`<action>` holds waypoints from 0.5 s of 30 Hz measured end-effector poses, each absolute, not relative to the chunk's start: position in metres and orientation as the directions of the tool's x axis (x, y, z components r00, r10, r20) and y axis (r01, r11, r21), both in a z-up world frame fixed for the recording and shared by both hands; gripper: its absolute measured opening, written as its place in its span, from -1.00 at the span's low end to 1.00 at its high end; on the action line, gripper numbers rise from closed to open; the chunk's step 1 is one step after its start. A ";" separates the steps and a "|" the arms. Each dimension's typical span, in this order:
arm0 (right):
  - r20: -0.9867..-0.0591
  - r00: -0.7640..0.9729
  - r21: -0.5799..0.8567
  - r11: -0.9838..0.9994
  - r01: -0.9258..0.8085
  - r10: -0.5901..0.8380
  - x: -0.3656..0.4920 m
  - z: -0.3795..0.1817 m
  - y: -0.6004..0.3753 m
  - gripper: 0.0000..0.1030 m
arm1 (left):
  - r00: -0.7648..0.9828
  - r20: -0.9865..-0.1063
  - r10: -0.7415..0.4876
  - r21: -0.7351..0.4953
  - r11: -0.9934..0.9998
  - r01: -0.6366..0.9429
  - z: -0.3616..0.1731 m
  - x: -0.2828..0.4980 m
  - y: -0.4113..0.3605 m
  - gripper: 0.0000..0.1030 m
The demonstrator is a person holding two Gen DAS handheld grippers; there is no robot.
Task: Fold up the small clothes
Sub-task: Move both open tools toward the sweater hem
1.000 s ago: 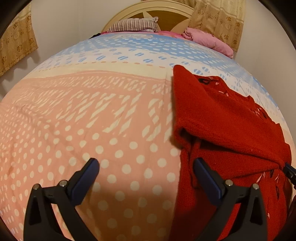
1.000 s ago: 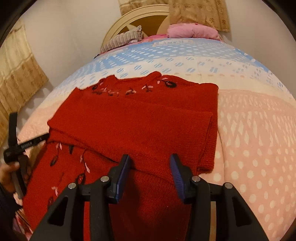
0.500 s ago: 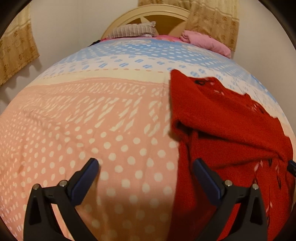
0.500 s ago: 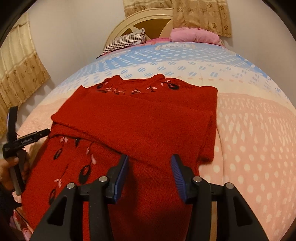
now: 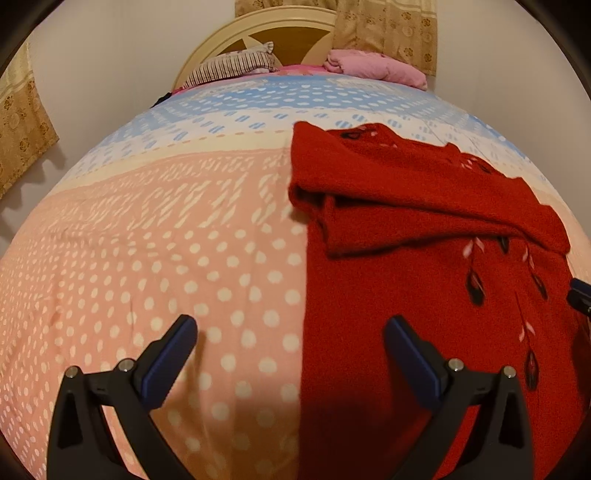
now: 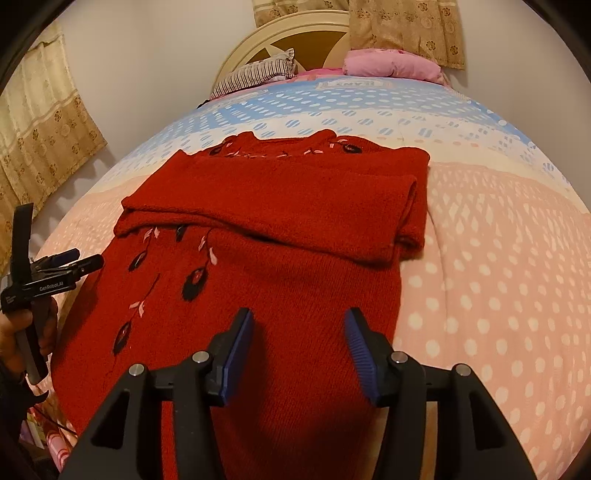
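Red knit sweater (image 6: pixel 280 236) is lying on the bed (image 6: pixel 498 258), sleeves folded across its chest. Left gripper (image 5: pixel 290 345) is hovering at its edge, jaws wide apart, holding nothing. Right gripper (image 6: pixel 299 347) is hovering over the hem, jaws apart, empty.

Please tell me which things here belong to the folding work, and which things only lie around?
Belong to the job:
red sweater, sleeves folded across
left tool, open
right tool, open

Only lying about:
striped pillow
pink blanket
dotted bedcover underneath
curtains
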State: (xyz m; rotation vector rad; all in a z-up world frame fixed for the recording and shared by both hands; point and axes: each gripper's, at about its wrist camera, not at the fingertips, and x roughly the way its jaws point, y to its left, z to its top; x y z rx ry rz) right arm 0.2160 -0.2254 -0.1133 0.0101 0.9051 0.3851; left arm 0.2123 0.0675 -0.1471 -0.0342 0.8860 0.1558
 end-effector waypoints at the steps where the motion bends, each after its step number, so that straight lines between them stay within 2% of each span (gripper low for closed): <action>1: -0.764 0.555 0.167 0.932 -0.323 0.329 0.214 -0.113 -0.225 0.06 | 0.622 -0.774 0.120 0.035 0.989 -0.147 -0.147 0.210 0.065 1.00; 15: -0.752 0.571 0.169 0.934 -0.314 0.328 0.184 -0.114 -0.230 0.11 | 0.620 -0.779 0.092 0.003 0.990 -0.143 -0.153 0.174 0.063 1.00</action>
